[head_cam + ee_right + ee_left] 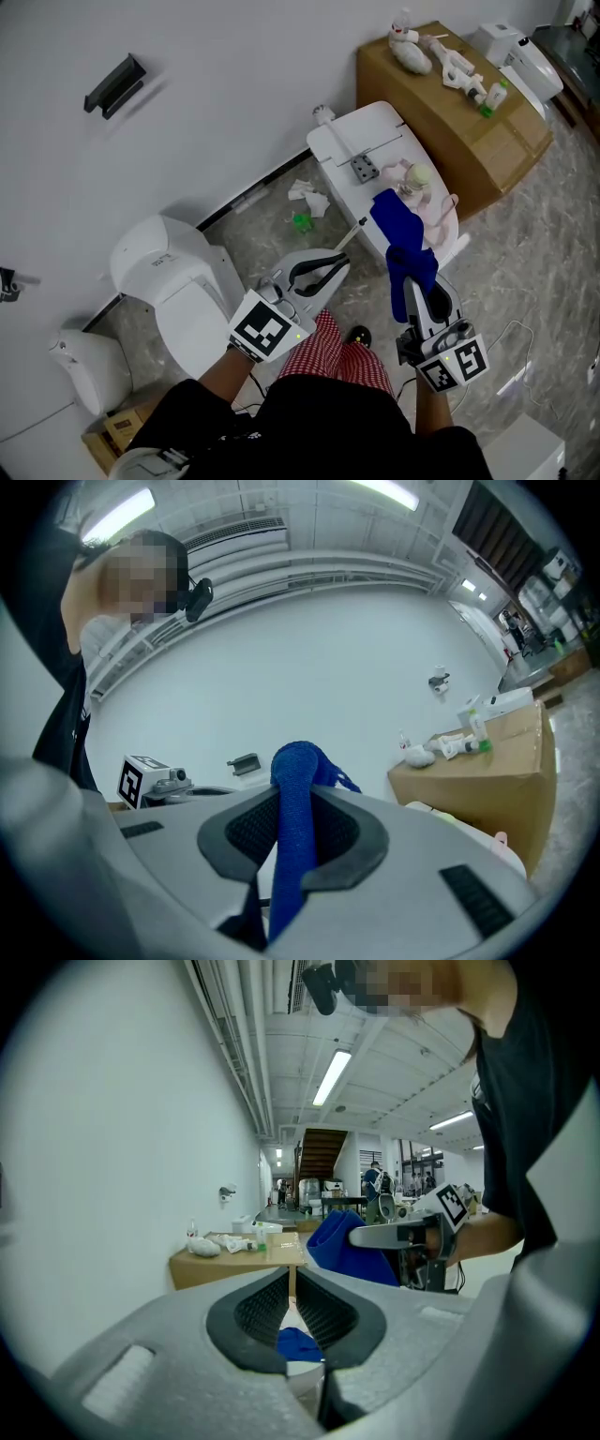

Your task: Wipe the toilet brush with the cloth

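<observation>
My left gripper (333, 260) is shut on the thin pale handle of the toilet brush (352, 234), which runs up and right toward the blue cloth (401, 232). Where the handle meets the cloth, the brush's far end is hidden. In the left gripper view the handle (292, 1283) shows as a narrow strip between the closed jaws of the left gripper (292, 1305). My right gripper (418, 279) is shut on the blue cloth and holds it upright. In the right gripper view the cloth (295, 799) stands up between the jaws of the right gripper (289, 841).
A white toilet (173, 281) stands against the wall at left, with a white bin (89, 361) beside it. A white table (352, 141) with small items is ahead. Behind it, a cardboard box (469, 131) carries bottles. Crumpled paper (307, 197) lies on the floor.
</observation>
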{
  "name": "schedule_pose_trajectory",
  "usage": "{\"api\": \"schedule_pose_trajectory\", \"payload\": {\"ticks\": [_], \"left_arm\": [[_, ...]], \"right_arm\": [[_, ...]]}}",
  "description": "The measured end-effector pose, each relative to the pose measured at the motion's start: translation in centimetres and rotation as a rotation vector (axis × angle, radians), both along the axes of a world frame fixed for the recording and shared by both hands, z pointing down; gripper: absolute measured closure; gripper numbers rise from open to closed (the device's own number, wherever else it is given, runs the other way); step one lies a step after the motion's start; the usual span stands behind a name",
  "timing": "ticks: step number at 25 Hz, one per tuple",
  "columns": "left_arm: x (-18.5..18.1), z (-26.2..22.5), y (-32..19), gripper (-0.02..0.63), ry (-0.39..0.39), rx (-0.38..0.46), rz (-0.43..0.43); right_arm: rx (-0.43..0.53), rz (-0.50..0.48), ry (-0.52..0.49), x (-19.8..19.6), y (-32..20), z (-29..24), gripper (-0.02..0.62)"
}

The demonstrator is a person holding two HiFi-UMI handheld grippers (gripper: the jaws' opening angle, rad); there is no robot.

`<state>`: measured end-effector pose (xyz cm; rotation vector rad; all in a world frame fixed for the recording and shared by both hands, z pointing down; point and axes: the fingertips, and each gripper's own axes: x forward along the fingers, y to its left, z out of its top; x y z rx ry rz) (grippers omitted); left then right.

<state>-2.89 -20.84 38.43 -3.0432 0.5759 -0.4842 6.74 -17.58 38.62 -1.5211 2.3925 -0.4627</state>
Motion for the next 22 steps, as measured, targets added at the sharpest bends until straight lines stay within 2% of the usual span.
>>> {"api": "schedule_pose_trajectory", "payload": {"ticks": [6, 14, 19, 22], "left_arm": [[0.0, 0.9, -1.2, 0.599, 0.018, -0.018, -0.02], [0.6, 2.6, -2.1, 0.588, 0.027, -0.038, 0.002], [0.5, 3.2, -3.2, 0.584, 0.083, -0.052, -0.019], [0.1, 4.0, -4.2, 0.574, 0.081, -0.069, -0.034]], "right_arm": [[-0.024, 0.002, 0.005, -0.1, -0.8, 1.0, 0.531], [-0.045, 0.013, 0.002, 0.1, -1.7, 2.8, 0.531], [-0.067, 0.022, 0.004, 0.3, -2.0, 4.1, 0.531], [-0.072, 0.033, 0.002, 0.4, -2.3, 4.6, 0.531]]}}
